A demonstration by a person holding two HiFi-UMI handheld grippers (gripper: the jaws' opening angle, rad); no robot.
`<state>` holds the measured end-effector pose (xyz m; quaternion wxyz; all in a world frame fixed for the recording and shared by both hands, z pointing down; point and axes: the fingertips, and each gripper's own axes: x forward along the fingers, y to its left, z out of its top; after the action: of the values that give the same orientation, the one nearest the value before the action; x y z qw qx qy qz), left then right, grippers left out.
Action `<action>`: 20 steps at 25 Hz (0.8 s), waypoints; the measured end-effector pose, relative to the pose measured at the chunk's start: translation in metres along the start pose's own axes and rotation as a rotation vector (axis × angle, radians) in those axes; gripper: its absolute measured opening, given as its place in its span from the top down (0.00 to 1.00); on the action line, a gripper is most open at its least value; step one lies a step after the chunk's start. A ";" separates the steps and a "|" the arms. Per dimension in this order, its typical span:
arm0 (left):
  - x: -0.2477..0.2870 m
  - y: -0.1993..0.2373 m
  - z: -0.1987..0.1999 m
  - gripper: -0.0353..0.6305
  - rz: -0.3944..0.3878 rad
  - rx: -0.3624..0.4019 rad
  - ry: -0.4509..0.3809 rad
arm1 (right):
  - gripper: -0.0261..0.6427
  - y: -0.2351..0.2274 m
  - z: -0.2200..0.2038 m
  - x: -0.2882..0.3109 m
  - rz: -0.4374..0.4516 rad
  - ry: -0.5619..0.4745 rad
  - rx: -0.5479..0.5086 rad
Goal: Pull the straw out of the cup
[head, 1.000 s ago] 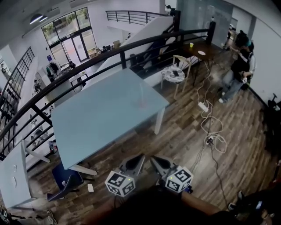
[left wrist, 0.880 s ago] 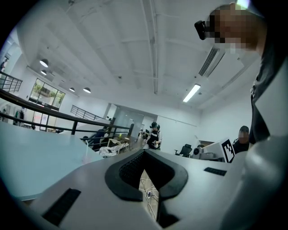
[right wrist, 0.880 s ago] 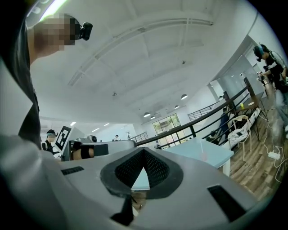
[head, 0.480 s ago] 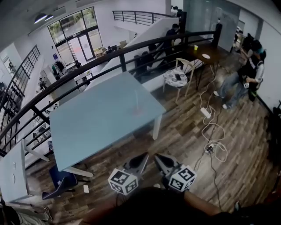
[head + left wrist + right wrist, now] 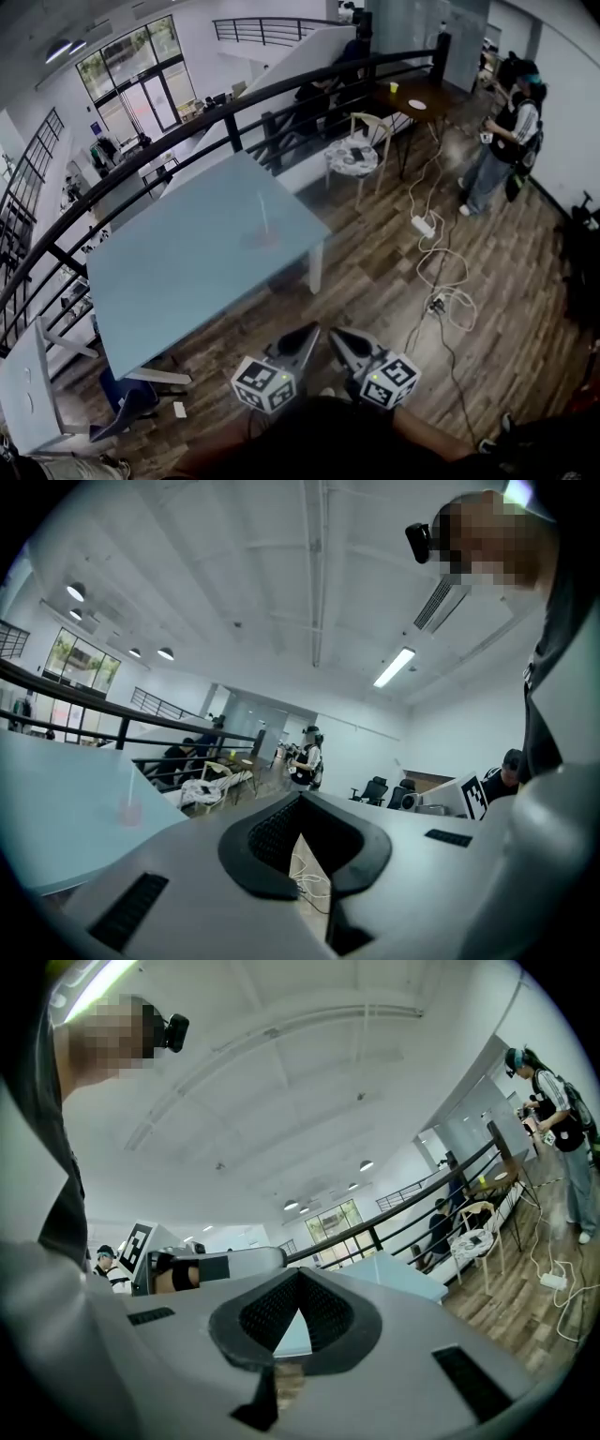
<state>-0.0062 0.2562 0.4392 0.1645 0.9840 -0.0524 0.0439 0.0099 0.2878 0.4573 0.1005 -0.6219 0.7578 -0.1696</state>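
A small clear cup (image 5: 265,236) with a thin straw (image 5: 262,212) standing in it sits near the right end of the light blue table (image 5: 178,272). In the left gripper view the cup (image 5: 128,811) and straw (image 5: 132,782) show small at the far left. Both grippers hang low in front of my body, well short of the table. My left gripper (image 5: 304,334) is shut and holds nothing. My right gripper (image 5: 338,336) is shut too, with nothing in it. The jaw tips meet in the left gripper view (image 5: 314,892) and the right gripper view (image 5: 273,1365).
A black railing (image 5: 234,117) runs behind the table. A white chair (image 5: 356,159) and a dark round table (image 5: 412,94) stand at the back right. Cables and a power strip (image 5: 424,226) lie on the wooden floor. A person (image 5: 497,141) stands at the far right.
The head view has shifted, so the table and cup sit further left and lower in the picture. The person at the right has stepped along the floor. Both grippers stay shut and low.
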 end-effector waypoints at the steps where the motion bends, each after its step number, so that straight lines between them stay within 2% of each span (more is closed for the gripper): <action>1: 0.006 -0.002 0.000 0.93 -0.013 -0.002 0.002 | 0.94 -0.004 0.001 -0.002 -0.010 0.001 0.001; 10: 0.052 -0.002 -0.004 0.93 -0.117 -0.018 0.044 | 0.94 -0.045 0.011 -0.008 -0.113 -0.016 0.011; 20: 0.085 0.046 0.012 0.93 -0.156 -0.033 0.047 | 0.94 -0.080 0.022 0.038 -0.156 -0.012 0.016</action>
<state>0.0734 0.2012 0.4517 0.1848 0.9810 0.0275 0.0530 0.0824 0.2345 0.4697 0.0963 -0.6795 0.7049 -0.1793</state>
